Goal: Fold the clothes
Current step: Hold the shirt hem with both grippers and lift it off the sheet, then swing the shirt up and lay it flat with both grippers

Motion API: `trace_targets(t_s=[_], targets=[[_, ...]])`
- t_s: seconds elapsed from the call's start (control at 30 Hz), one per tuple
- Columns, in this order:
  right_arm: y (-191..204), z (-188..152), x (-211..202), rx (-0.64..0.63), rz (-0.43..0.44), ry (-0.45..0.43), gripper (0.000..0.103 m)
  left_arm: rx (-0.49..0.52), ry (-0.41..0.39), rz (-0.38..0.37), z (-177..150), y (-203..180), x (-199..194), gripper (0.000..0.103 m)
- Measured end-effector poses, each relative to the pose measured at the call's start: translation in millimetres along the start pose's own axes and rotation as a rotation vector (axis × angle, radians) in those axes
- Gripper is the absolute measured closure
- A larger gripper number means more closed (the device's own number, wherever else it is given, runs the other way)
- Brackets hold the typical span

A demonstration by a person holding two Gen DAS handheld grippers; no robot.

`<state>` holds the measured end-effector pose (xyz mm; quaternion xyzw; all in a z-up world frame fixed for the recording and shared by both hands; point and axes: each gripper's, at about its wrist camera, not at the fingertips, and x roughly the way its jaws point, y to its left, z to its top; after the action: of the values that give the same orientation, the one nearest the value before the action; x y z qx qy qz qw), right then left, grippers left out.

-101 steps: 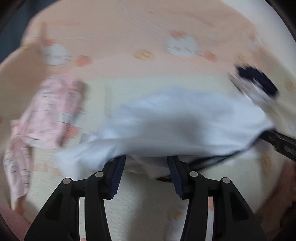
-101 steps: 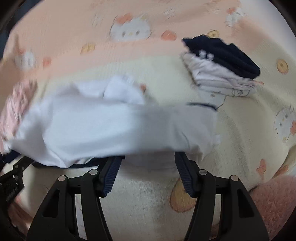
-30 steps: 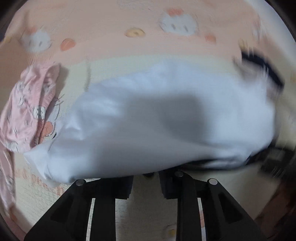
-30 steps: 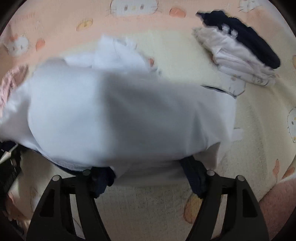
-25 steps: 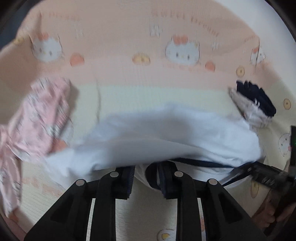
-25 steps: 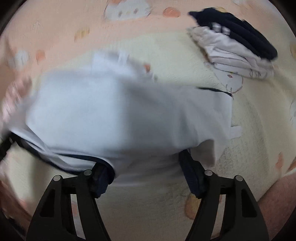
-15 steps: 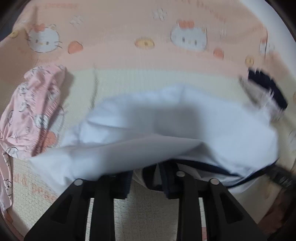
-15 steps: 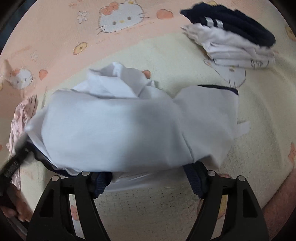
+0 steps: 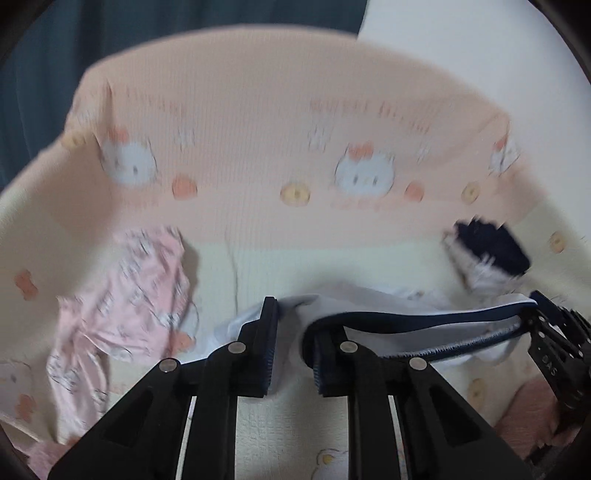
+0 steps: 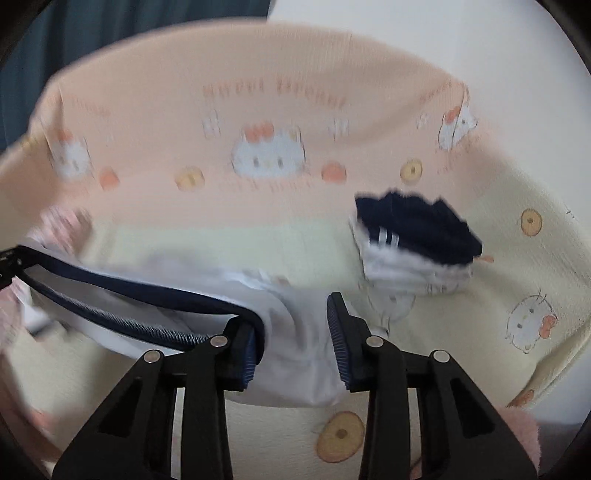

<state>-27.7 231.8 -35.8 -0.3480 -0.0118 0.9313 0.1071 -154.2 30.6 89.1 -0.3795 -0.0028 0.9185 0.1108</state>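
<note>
White cotton-like fabric with a navy-trimmed edge: the white garment (image 9: pixel 369 306) hangs stretched between the two grippers above the blanket (image 9: pixel 258 155), a peach and cream spread printed with cartoon cat faces. In the left wrist view the left gripper (image 9: pixel 291 354) has its jaws closing, with a fold of the navy band wrapped round the right-hand finger and white cloth lying in the narrow gap between the pads; the grip appears to bear on the fabric, though motion blur makes full contact uncertain. The right gripper (image 10: pixel 295 343) also has its jaws closing, standing somewhat wider, with a bunched white section of the garment (image 10: pixel 295 332) filling the gap and the navy edge running off from its left finger toward the other tool, seen at the frame's left margin. The navy band runs taut from tool to tool, the rest of the cloth sagging beneath it. A crumpled pink printed garment (image 9: pixel 129 295) lies on the blanket to the left, apart from the white one. A folded stack (image 10: pixel 413 247), dark navy item on top of white pieces, sits on the blanket to the right, behind the held garment. No containers visible; all items rest directly on the blanket. A dark teal curtain (image 9: pixel 110 33) and a white wall (image 10: pixel 443 33) sit behind.
</note>
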Motion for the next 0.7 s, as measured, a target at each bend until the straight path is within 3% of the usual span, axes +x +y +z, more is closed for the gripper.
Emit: trace_targets(t_s=[0.13, 0.27, 0.37, 0.43, 0.5, 0.57, 0.63, 0.7], targets=[[-6, 23, -27, 0.062, 0.090, -0.009, 0.068, -0.033, -0.001, -0.044, -15, 11, -39, 0.086], [-27, 14, -28, 0.201, 0.198, 0.132, 0.068, -0.223, 0.038, -0.294, -51, 39, -49, 0.086], [-26, -1, -16, 0.128, 0.126, 0.171, 0.068, -0.258, 0.156, -0.279, -80, 43, -14, 0.088], [-17, -7, -2, 0.060, 0.098, 0.191, 0.070, -0.271, 0.227, -0.266, -85, 45, 19, 0.096], [-4, 0, 18, -0.012, 0.083, 0.195, 0.077, -0.258, 0.237, -0.231, -62, 48, 50, 0.098], [9, 29, 36, -0.084, 0.065, 0.168, 0.078, -0.212, 0.176, -0.204, -13, 48, 56, 0.099], [13, 82, 40, -0.104, 0.064, 0.105, 0.078, -0.159, 0.063, -0.203, 63, 47, 42, 0.099], [13, 153, 22, -0.100, 0.066, -0.012, 0.078, -0.113, -0.066, -0.207, 126, 44, 0, 0.099]])
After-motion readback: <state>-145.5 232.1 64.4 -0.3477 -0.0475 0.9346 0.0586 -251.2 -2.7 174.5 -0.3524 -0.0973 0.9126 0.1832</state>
